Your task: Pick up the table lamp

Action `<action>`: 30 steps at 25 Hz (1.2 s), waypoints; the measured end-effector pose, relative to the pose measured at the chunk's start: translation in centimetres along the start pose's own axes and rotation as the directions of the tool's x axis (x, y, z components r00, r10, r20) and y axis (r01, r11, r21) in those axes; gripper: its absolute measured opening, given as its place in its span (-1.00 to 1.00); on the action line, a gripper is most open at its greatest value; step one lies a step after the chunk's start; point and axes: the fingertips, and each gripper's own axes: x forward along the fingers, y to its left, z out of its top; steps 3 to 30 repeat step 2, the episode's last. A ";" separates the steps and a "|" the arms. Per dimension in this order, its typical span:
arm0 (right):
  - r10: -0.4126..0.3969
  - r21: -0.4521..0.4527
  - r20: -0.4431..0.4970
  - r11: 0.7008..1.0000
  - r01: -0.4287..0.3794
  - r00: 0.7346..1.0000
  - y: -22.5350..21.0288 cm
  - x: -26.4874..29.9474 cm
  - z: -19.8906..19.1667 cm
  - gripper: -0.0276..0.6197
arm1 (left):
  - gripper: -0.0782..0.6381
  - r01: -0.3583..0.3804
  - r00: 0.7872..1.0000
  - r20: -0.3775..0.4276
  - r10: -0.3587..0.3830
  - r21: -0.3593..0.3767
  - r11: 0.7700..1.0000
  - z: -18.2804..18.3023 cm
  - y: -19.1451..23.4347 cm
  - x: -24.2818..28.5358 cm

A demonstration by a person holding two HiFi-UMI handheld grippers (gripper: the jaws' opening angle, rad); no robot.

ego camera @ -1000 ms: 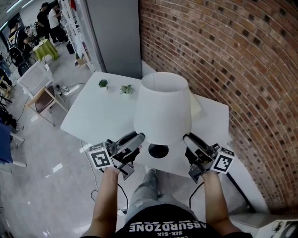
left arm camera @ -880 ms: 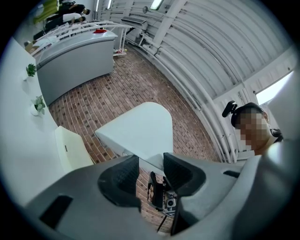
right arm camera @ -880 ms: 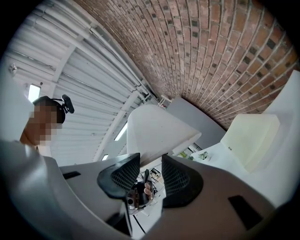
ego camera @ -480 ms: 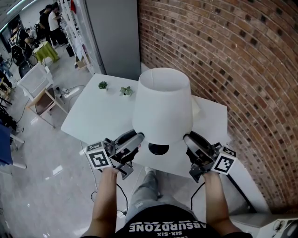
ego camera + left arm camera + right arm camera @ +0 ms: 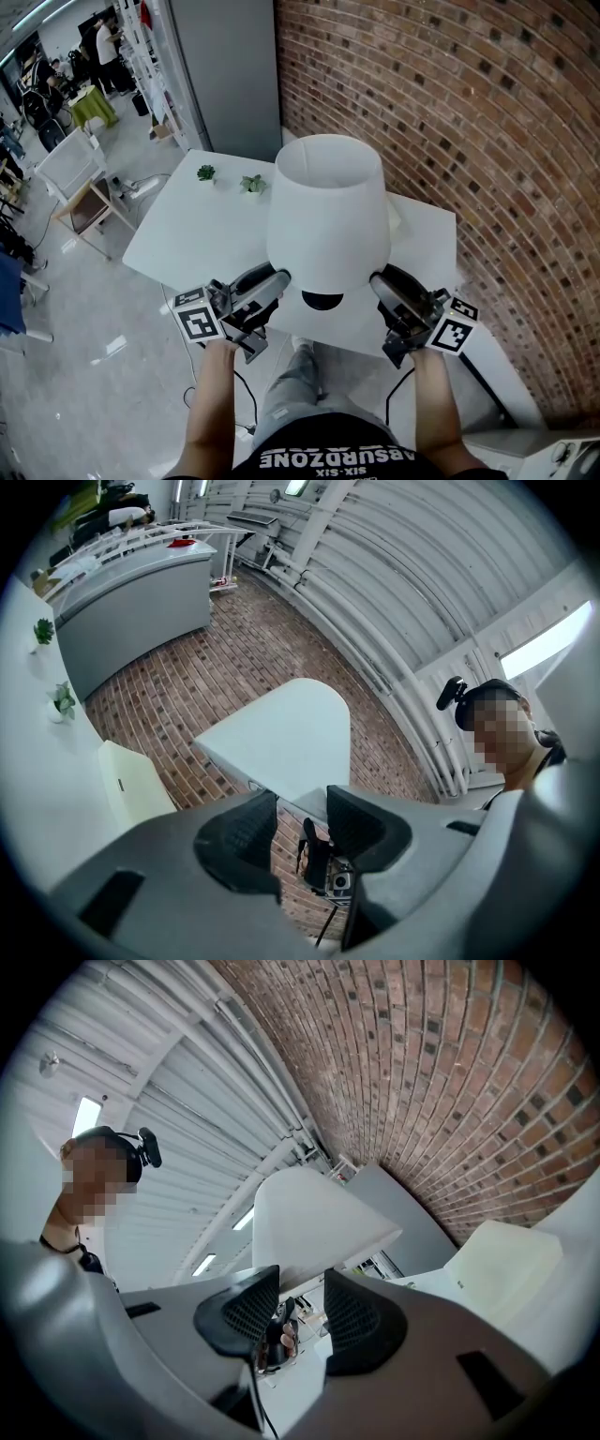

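Observation:
The table lamp has a white cone shade [image 5: 328, 216] and a black base [image 5: 322, 300] that shows just under it, above the white table [image 5: 197, 225]. My left gripper [image 5: 279, 275] meets the shade's lower rim on the left and my right gripper [image 5: 377, 278] meets it on the right. In the left gripper view the shade [image 5: 281, 738] runs down into the gap of the left gripper [image 5: 302, 822], whose jaws are partly closed on the rim. The right gripper view shows the same: the shade [image 5: 314, 1213] dips between the jaws of the right gripper [image 5: 302, 1302].
Two small green plants [image 5: 205, 172] [image 5: 251, 183] stand at the table's far side. A cream object [image 5: 398, 217] lies behind the lamp. A brick wall [image 5: 450, 112] rises at the right, a grey cabinet [image 5: 225, 75] behind the table and a chair [image 5: 80, 178] to the left.
The lamp has come up a little toward the camera with both grippers at its rim. The left gripper rose slightly. The right one has hardly moved.

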 end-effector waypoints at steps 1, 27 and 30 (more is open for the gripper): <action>-0.001 -0.002 -0.001 1.000 0.001 1.000 0.1 0.0 0.0 -0.46 | -0.34 0.000 1.000 -0.001 0.000 0.002 1.000 0.0 -0.1 0.0; -0.002 -0.004 -0.003 1.000 0.002 1.000 0.2 -0.1 -0.1 -0.46 | -0.34 0.000 1.000 -0.003 0.000 0.004 1.000 0.0 -0.2 -0.1; -0.002 -0.004 -0.003 1.000 0.002 1.000 0.2 -0.1 -0.1 -0.46 | -0.34 0.000 1.000 -0.003 0.000 0.004 1.000 0.0 -0.2 -0.1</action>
